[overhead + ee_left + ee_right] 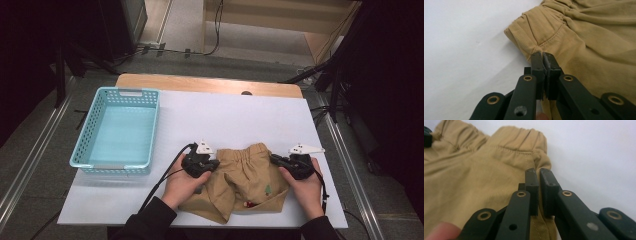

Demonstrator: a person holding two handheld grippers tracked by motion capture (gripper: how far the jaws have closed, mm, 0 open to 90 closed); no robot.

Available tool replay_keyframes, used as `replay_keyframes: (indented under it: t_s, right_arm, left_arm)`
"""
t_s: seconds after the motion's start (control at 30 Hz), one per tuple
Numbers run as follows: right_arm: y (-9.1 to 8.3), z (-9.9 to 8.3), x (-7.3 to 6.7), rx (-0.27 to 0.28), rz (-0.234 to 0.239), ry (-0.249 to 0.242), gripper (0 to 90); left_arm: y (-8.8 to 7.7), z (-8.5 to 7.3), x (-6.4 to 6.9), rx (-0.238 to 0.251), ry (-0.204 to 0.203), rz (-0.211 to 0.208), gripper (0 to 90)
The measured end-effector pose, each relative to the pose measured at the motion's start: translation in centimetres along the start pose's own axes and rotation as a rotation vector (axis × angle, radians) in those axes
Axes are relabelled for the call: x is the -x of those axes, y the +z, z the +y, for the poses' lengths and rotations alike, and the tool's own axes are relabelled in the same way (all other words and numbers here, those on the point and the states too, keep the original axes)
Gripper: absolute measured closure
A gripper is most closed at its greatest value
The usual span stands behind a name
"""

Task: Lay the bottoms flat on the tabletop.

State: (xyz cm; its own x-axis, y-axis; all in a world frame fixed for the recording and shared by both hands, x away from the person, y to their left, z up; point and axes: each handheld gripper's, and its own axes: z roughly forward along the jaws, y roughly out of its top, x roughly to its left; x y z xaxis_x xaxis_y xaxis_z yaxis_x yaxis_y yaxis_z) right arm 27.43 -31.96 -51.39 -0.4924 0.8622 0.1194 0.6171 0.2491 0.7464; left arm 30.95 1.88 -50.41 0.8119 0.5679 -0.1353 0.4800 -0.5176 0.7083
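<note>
Right now your left gripper point(544, 58) has its jaws pressed together on the fabric of the tan shorts point(247, 182), biting the side edge just below the gathered waistband point(544, 21). In the left gripper view the cloth bunches into a small pucker at the jaw tips, so the pinch looks real rather than a near miss. Your right gripper point(539, 173) is likewise closed on the opposite side edge, with a fold of cloth running down between its jaws; the grip there looks thinner, so treat it as the weaker of the two.

From those two pinch points outward: the waistband runs across between your grippers, side to side on the white table point(225, 117), and it lies on the far side of the shorts from you. The legs trail back toward your body, rumpled, with a small green and red print near the right leg's hem. So the long axis of the garment points from the waistband toward you, while your two hands span its width, each about equally close to its own corner.

The blue basket point(127, 92) sits well apart to the left, nearer your left hand. Any lift or fold probably turns on keeping both corners level, so that the waistband stays taut between them.
</note>
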Motion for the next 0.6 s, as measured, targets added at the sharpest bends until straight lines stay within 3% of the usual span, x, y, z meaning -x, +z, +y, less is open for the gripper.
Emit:
replay_keyframes:
  t_s: [0.3,0.6]
  right_arm:
    - [0.3,2.8,1.0,0.064,-0.017,-0.027,83.5]
    - [1.2,6.7,3.3,0.113,-0.027,-0.021,83.5]
  left_arm:
    - [-0.7,2.5,-1.8,0.077,-0.029,0.088,88.3]
    - [-0.5,5.3,-4.8,0.142,-0.081,0.188,88.4]
